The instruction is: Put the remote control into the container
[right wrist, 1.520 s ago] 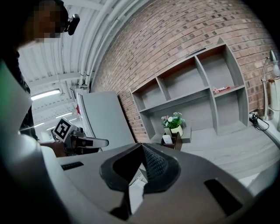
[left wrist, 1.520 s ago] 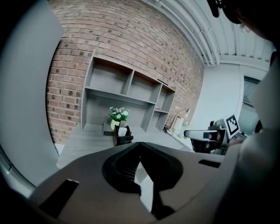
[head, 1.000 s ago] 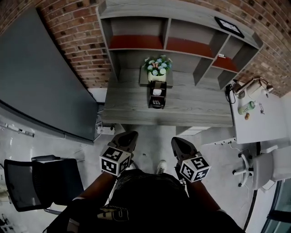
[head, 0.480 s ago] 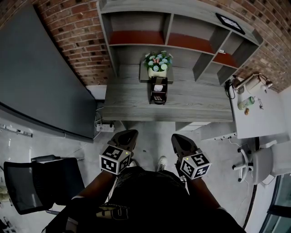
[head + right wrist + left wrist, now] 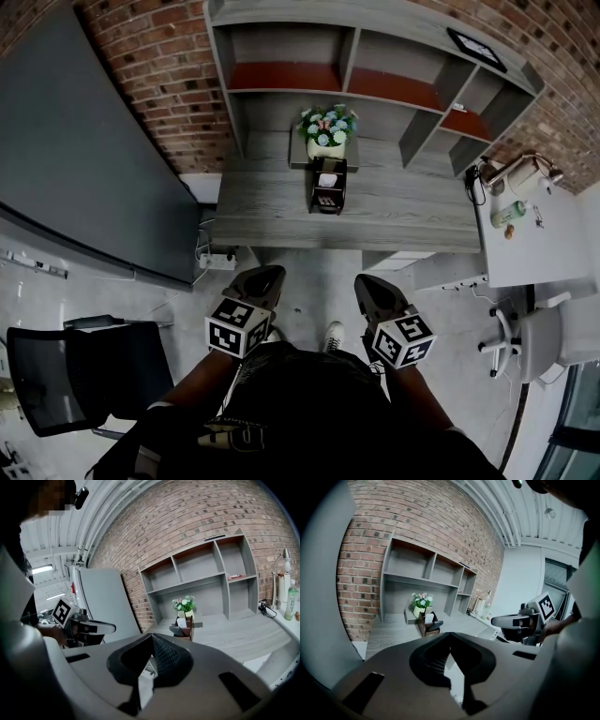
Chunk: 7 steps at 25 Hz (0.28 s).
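Observation:
On the grey desk (image 5: 403, 211) stands a dark brown container (image 5: 327, 187), with a black remote control (image 5: 325, 199) leaning inside it next to a white item. The container also shows far off in the left gripper view (image 5: 427, 623) and the right gripper view (image 5: 185, 627). Both grippers are held close to the person's body, over the floor and well short of the desk. My left gripper (image 5: 265, 277) (image 5: 450, 637) is shut with nothing in it. My right gripper (image 5: 368, 289) (image 5: 151, 637) is shut and empty as well.
A pot of flowers (image 5: 326, 139) stands just behind the container, under a grey shelf unit (image 5: 375, 84). A white side table (image 5: 539, 248) with a bottle and a lamp is at the right. An office chair (image 5: 66, 375) and a dark panel (image 5: 84, 169) stand at the left.
The head view has shifted slightly, so the desk sits a little higher in the picture. Both grippers hold still and stay shut.

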Tool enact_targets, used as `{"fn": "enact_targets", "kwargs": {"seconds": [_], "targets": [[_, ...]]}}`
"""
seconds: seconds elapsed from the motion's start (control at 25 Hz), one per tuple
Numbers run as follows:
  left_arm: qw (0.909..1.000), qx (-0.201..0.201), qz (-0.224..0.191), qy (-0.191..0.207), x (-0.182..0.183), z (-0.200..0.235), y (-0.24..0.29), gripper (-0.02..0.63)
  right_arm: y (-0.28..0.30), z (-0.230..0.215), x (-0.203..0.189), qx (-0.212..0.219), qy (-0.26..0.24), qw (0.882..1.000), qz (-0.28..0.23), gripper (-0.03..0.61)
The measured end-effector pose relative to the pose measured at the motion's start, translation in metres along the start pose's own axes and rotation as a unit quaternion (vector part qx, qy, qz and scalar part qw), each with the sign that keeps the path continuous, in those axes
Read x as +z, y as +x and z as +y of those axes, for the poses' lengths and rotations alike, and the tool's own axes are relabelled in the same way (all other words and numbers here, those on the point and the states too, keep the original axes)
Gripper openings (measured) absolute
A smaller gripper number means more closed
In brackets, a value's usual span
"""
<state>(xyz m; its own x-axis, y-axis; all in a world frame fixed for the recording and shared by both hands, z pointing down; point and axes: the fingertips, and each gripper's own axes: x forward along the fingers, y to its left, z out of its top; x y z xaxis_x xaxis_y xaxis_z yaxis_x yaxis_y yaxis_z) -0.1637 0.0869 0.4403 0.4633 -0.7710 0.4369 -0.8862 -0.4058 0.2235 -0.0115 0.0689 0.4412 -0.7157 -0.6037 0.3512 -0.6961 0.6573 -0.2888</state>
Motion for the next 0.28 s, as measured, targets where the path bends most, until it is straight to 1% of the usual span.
{"fn": "enact_targets", "kwargs": {"seconds": [0.28], "targets": [[1.0000,0.005,0.003,-0.001,-0.0020,-0.0015,-0.0003,0.006,0.0006,-0.0010,-0.0008,0.004,-0.007,1.000,0.001,0.006]]}}
